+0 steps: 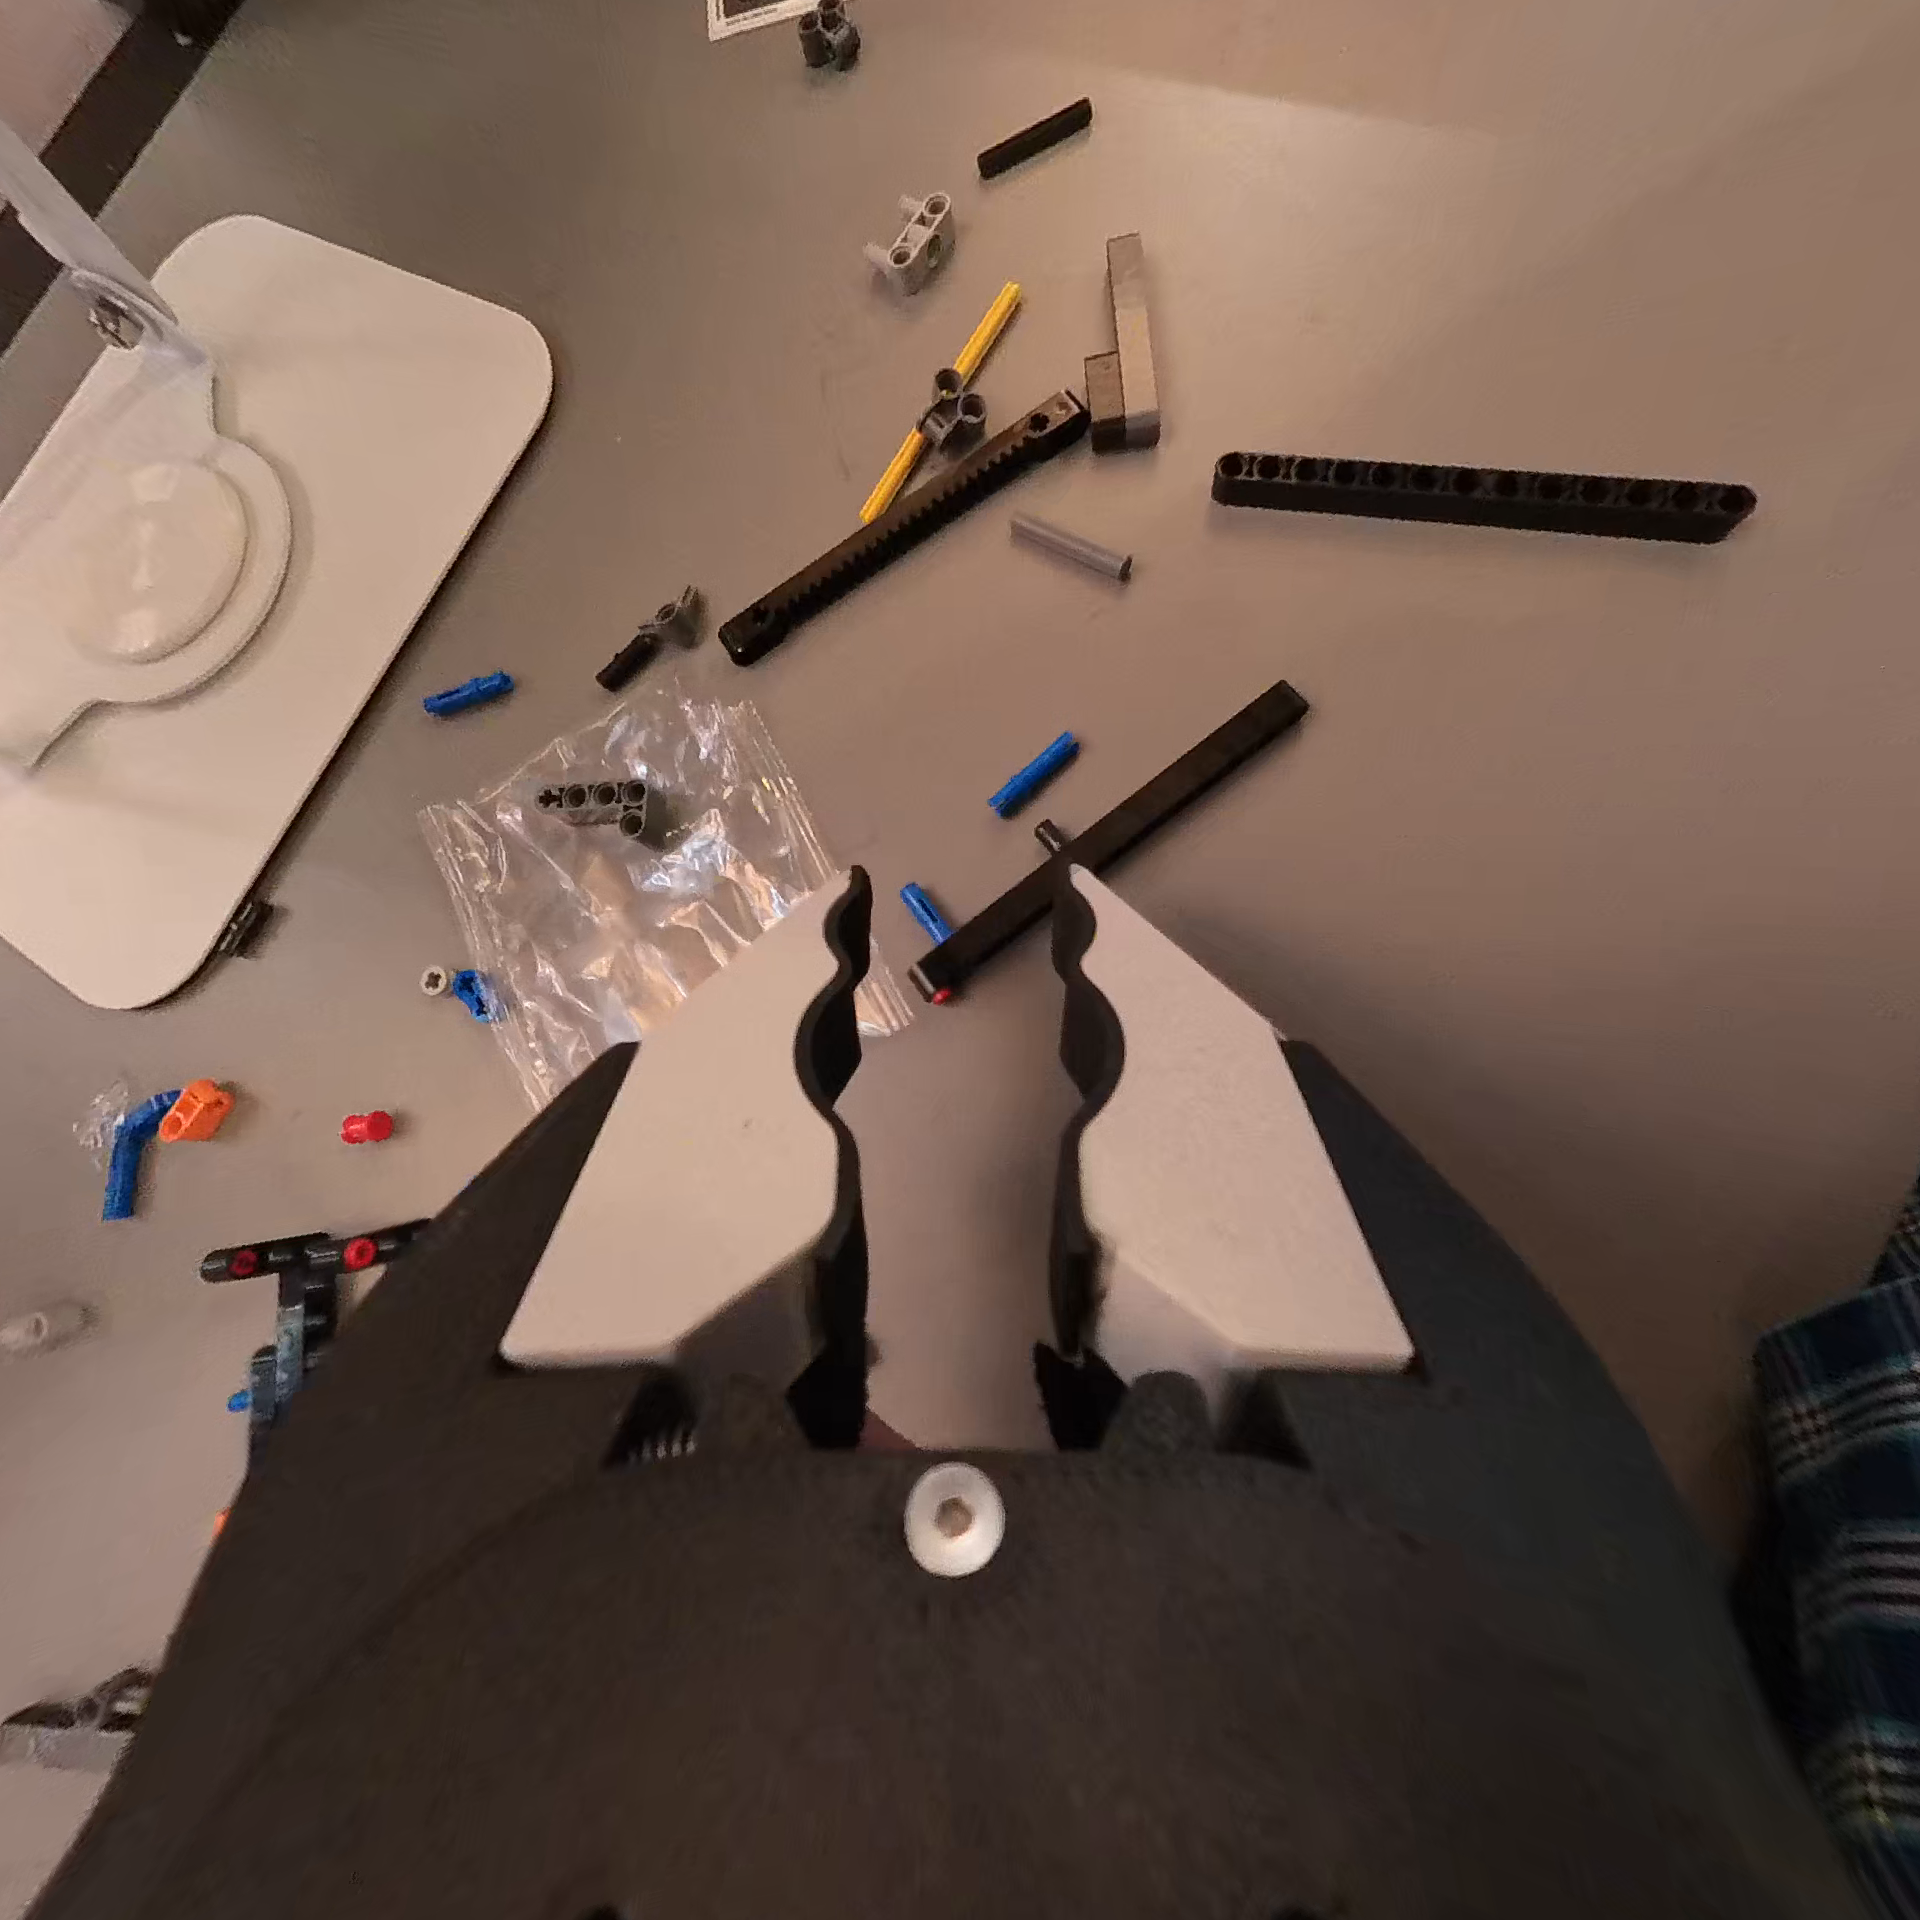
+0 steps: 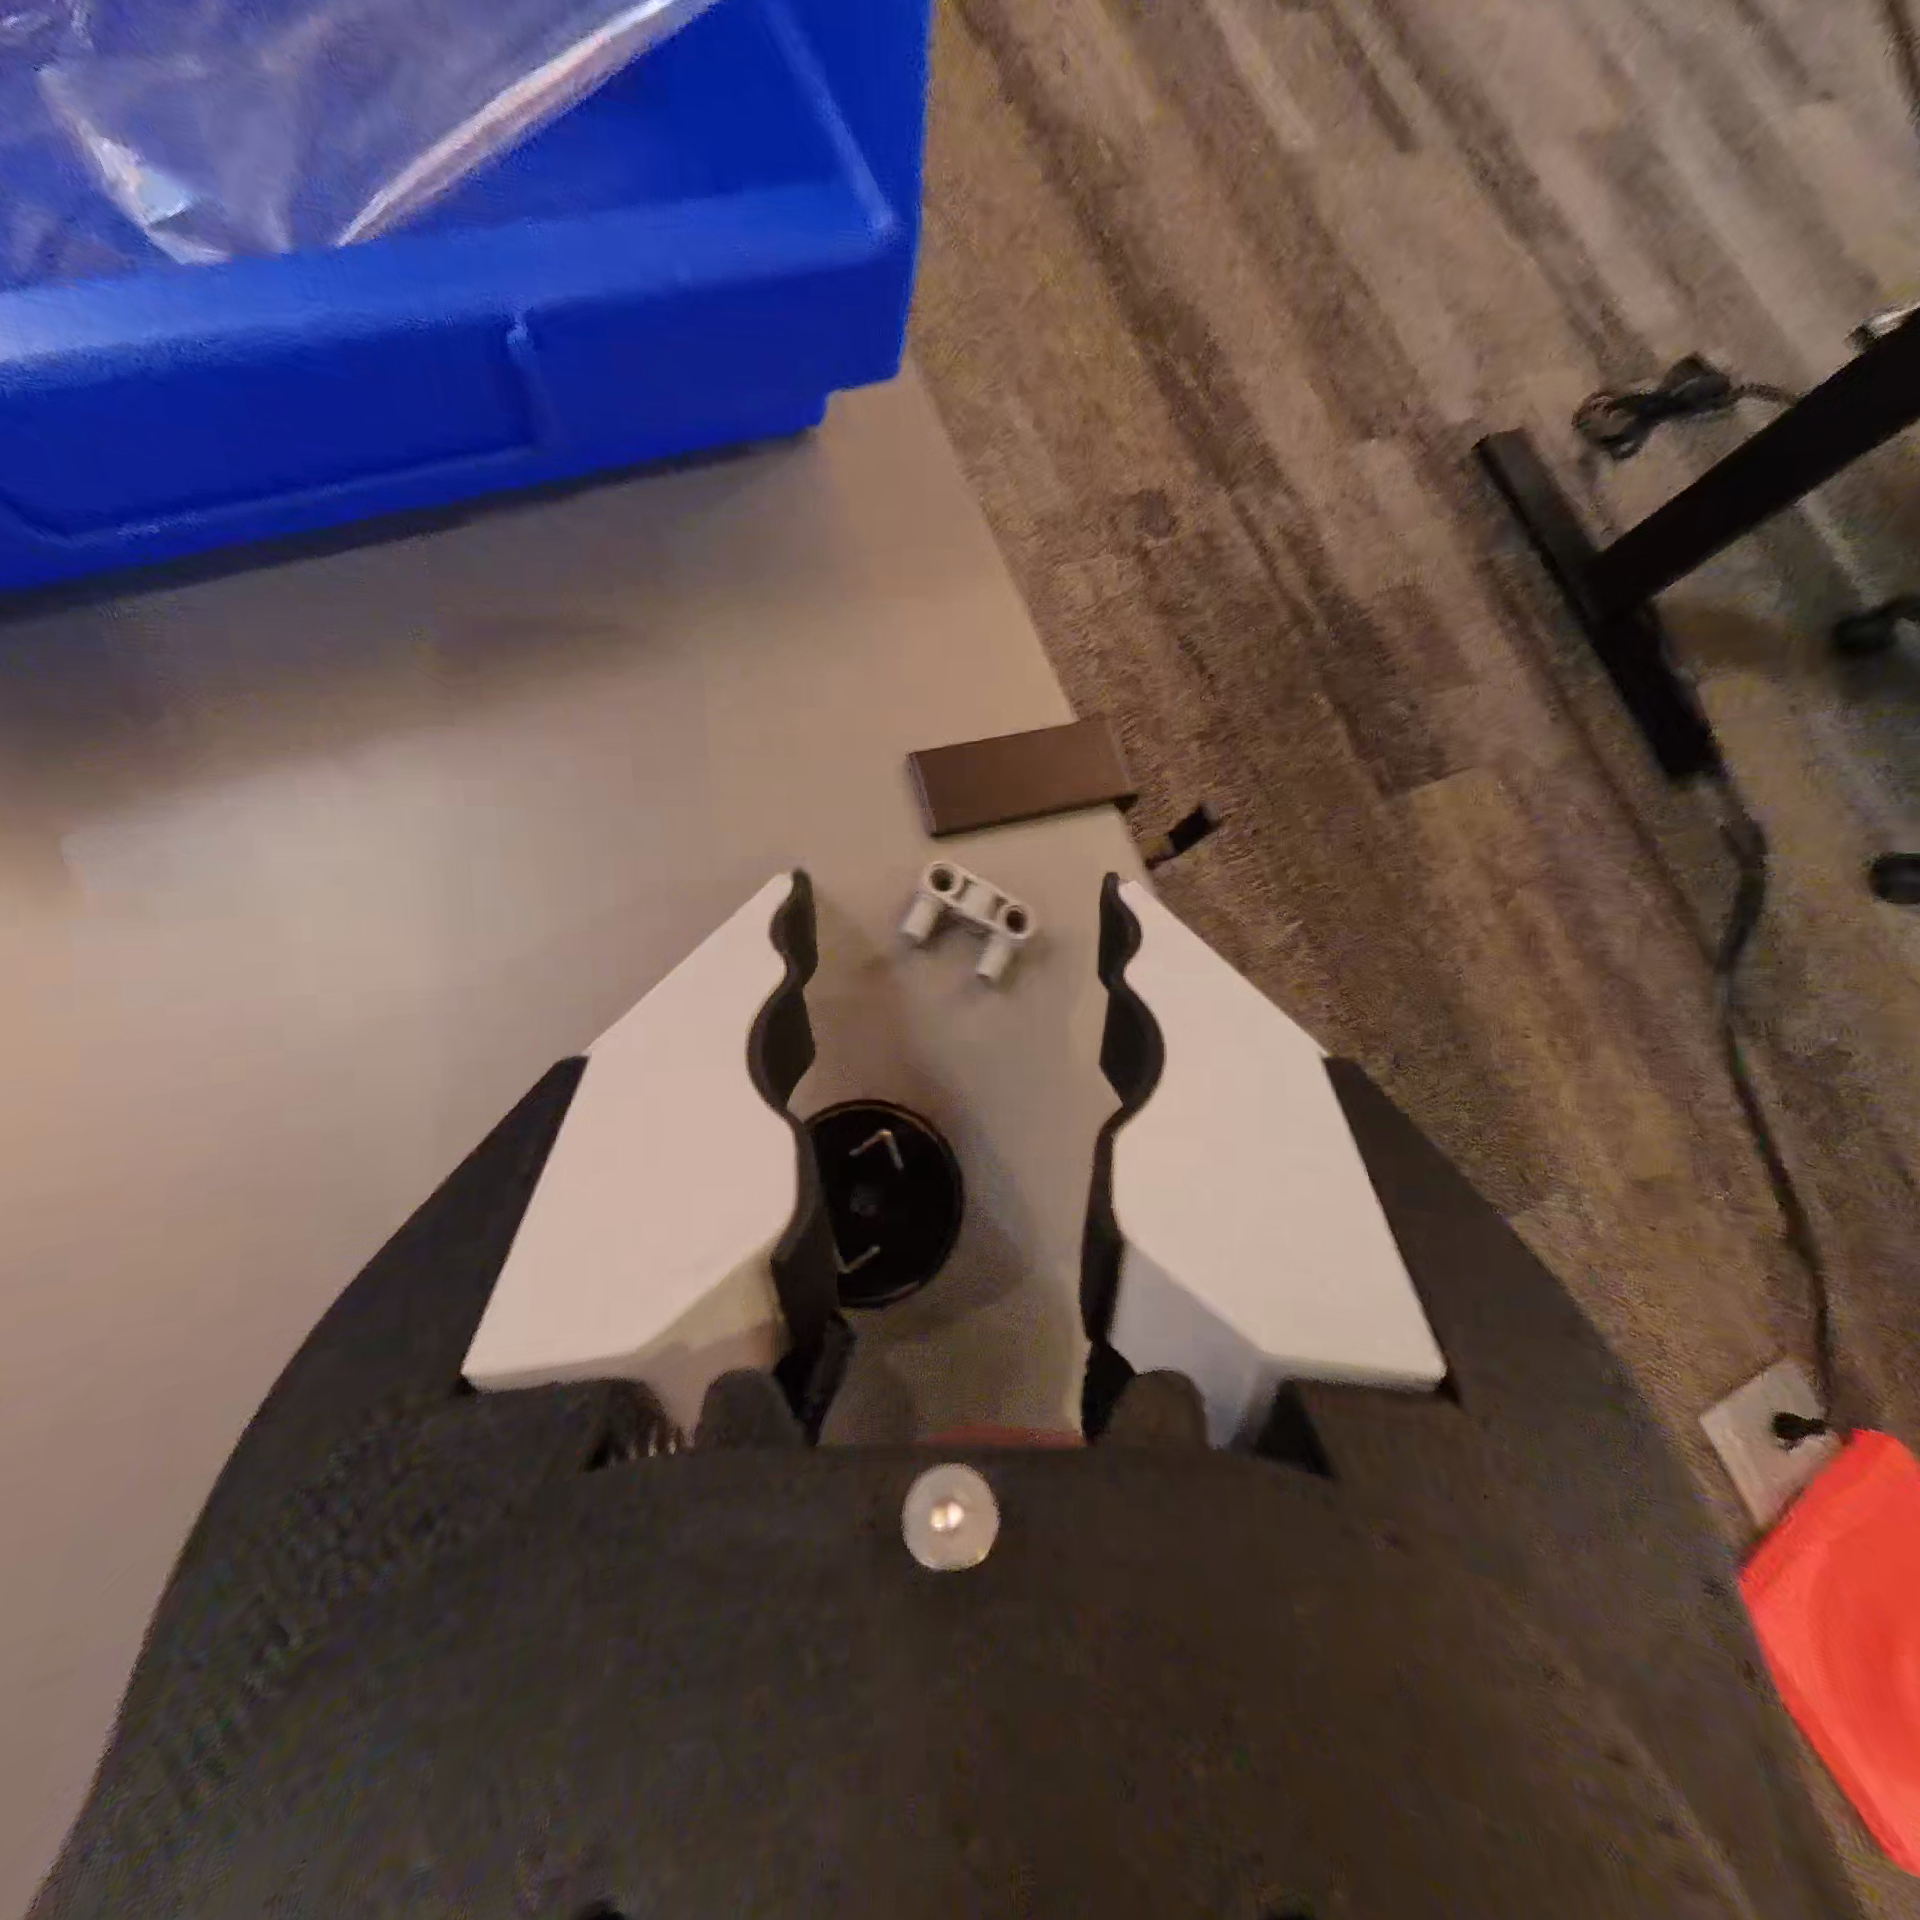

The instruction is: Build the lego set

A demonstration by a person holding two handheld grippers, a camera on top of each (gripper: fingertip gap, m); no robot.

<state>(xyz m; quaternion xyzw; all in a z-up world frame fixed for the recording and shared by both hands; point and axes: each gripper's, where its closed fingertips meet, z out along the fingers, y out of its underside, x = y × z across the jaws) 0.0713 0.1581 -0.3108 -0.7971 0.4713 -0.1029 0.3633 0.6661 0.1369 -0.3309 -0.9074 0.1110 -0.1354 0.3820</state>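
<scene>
My left gripper (image 1: 961, 883) is open and empty above the grey table, its tips over a black beam (image 1: 1117, 831) with a red pin at its near end. A blue pin (image 1: 923, 911) lies between the tips. Loose parts lie beyond: a black gear rack (image 1: 894, 525), a yellow axle (image 1: 940, 400), a long black holed beam (image 1: 1481, 497), a grey stacked block (image 1: 1127, 348). My right gripper (image 2: 956, 888) is open and empty over a light grey connector (image 2: 968, 918). A black wheel (image 2: 883, 1200) lies under its left finger. A dark flat tile (image 2: 1018, 774) lies beyond.
A clear plastic bag (image 1: 644, 883) holds a grey angled beam (image 1: 603, 800). A white stand base (image 1: 260, 582) sits at left. A small assembly (image 1: 301, 1278) lies at lower left. A blue bin (image 2: 447, 312) with plastic bags stands at the back left; the table edge (image 2: 1070, 686) runs beside the tile. My right fingertips sit around 60 cm from my left ones. Measured from the fingertips, the black wheel (image 2: 883, 1200) is 6 cm or so from the right gripper and 55 cm from the left.
</scene>
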